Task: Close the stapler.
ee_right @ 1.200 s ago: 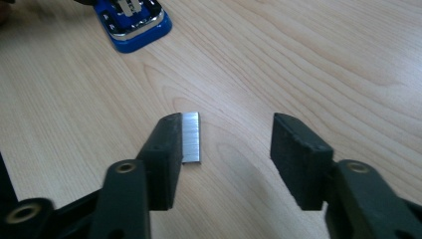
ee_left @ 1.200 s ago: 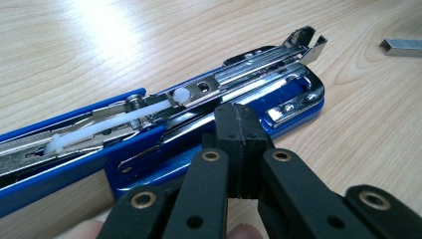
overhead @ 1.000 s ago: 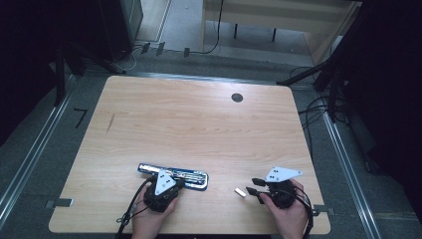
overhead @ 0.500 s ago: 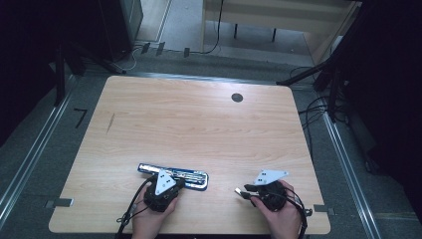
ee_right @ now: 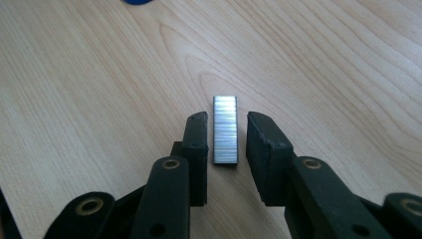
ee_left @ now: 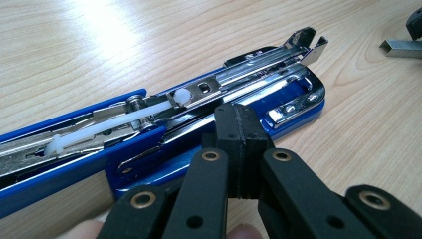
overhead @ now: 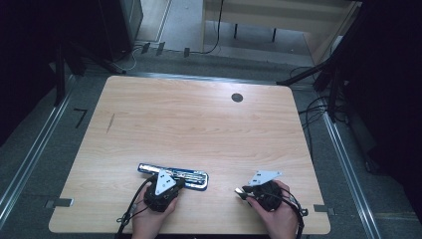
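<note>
High view: one opened blue stapler (overhead: 174,175) is pinned at the table's (overhead: 199,129) six o'clock edge. Left gripper view: left gripper (ee_left: 238,130) jaws are pressed together on its base. Right gripper view: right gripper (ee_right: 225,137) jaws, just closing, straddle one staple strip (ee_right: 225,129) (untouched); pinching, then loading, is judged next.

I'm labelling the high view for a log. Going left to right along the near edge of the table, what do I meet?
Left gripper, pressing on the open blue stapler → strip of staples → right gripper, jaws around the strip, just been closing.
</note>
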Motion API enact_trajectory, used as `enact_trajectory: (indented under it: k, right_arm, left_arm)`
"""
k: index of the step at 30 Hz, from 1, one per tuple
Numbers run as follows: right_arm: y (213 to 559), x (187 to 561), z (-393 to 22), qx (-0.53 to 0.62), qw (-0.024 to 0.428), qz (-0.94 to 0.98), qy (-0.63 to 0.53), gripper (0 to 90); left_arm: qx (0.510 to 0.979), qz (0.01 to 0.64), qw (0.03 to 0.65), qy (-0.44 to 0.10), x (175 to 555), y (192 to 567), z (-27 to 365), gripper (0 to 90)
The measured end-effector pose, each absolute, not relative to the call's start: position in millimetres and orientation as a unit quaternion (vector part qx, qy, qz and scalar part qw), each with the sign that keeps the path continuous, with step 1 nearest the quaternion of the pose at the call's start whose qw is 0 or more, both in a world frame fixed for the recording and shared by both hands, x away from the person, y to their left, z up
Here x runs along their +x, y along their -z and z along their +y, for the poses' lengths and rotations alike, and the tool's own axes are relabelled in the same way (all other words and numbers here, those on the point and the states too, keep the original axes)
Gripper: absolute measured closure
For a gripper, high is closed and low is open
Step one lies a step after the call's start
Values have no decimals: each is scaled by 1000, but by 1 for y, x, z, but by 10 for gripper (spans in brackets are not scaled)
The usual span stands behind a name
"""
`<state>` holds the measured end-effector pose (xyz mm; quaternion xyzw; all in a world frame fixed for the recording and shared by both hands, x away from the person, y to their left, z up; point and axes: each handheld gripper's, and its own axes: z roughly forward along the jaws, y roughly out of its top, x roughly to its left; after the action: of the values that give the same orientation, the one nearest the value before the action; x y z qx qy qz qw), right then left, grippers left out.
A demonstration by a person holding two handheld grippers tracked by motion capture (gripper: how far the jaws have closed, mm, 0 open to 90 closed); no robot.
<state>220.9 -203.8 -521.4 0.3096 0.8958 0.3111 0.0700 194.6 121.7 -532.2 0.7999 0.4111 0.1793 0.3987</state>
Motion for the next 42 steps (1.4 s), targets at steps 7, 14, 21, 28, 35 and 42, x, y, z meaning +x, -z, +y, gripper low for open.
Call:
enact_trajectory:
  k: [7, 14, 21, 28, 35, 42]
  right_arm:
    - [524, 221, -200, 293, 80, 906, -295, 785]
    - [524, 222, -199, 281, 82, 908, -299, 794]
    - [522, 220, -193, 263, 78, 914, -298, 794]
    - [518, 223, -188, 250, 70, 918, -301, 796]
    - [508, 228, -181, 234, 64, 921, -306, 797]
    - [501, 229, -174, 220, 62, 924, -308, 797]
  left_arm:
    - [800, 411, 398, -179, 195, 532, 122, 900]
    - [800, 411, 399, -179, 195, 532, 122, 900]
    - [800, 411, 399, -179, 195, 532, 122, 900]
    - [800, 411, 399, -179, 195, 532, 122, 900]
    - [800, 412, 399, -178, 195, 532, 122, 900]
    - [799, 412, 401, -177, 195, 532, 122, 900]
